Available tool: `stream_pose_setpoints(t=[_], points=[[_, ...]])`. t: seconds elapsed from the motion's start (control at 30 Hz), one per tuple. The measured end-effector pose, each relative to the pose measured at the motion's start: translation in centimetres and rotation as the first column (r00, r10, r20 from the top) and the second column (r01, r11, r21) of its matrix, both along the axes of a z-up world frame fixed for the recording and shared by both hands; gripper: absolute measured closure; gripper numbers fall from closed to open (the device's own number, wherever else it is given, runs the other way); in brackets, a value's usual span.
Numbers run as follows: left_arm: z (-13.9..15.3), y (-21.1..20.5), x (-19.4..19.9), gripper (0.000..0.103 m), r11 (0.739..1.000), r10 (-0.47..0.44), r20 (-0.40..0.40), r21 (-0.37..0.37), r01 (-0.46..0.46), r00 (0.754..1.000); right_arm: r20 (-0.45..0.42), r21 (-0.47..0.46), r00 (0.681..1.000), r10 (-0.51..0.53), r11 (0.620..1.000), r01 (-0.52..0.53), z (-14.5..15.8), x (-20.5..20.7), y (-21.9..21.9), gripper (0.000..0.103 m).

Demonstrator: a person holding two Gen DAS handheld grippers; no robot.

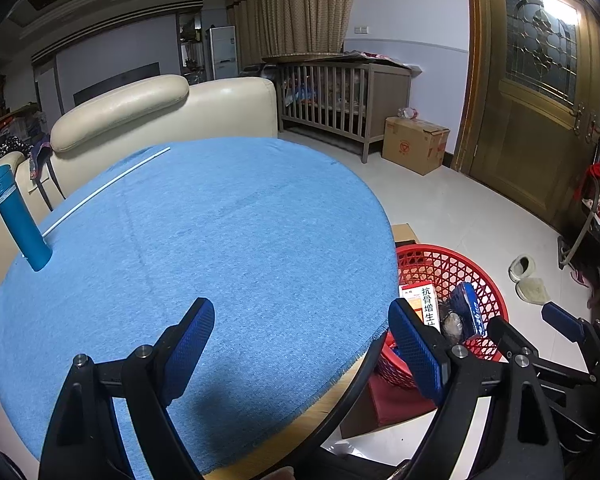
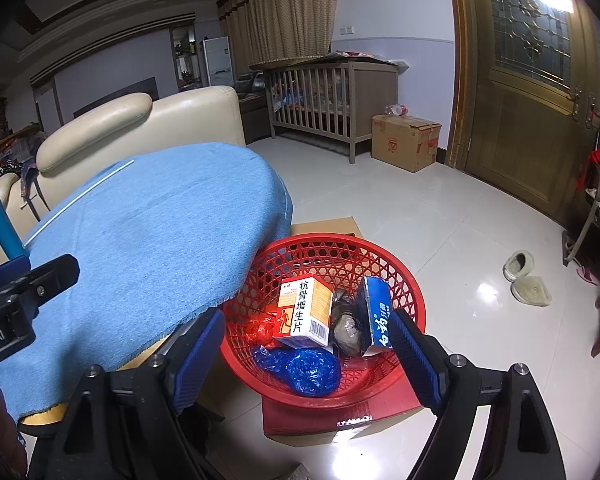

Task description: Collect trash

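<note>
Left gripper [image 1: 302, 338] wide open, empty, over blue-clothed table [image 1: 220, 240]. Right gripper [image 2: 310, 354] wide open, empty, above red basket [image 2: 380, 248] by table's edge. Inside: box [image 2: 306, 308] reading 抗骨增生片, blue carton [image 2: 376, 316], blue bag [image 2: 304, 370] seen only from right wrist.

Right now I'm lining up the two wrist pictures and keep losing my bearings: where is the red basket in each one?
Left wrist view: the red basket is at lower right, beside the blue-covered table, partly hidden behind the gripper finger.
Right wrist view: the red basket is at lower centre, in full view, with boxes and bags inside.
Shared landmark: the cardboard box on the floor by the wooden door.
</note>
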State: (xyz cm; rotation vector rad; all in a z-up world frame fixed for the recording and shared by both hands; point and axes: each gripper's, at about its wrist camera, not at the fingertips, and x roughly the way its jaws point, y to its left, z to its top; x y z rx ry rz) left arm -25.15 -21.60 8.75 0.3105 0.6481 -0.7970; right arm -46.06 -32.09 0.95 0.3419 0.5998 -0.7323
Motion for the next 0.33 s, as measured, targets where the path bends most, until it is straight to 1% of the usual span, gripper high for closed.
stream_pose_setpoints(t=[0.2,0.3,0.33], points=[[0.0,0.01,-0.19,0.014,1.0,-0.018,-0.003,-0.008,0.018,1.0,-0.001,0.0,1.0,0.0,1.0,0.0,0.01,-0.01,-0.01,0.017],[0.06,0.06,-0.52,0.014,0.999,-0.029,0.014,-0.014,0.029,0.999,-0.002,0.0,1.0,-0.001,1.0,0.001,-0.01,-0.04,-0.02,0.017],[0.01,0.07,-0.46,0.014,0.999,-0.034,0.006,-0.015,0.034,0.999,-0.004,0.001,1.0,-0.002,1.0,0.002,-0.05,-0.03,-0.06,0.017]])
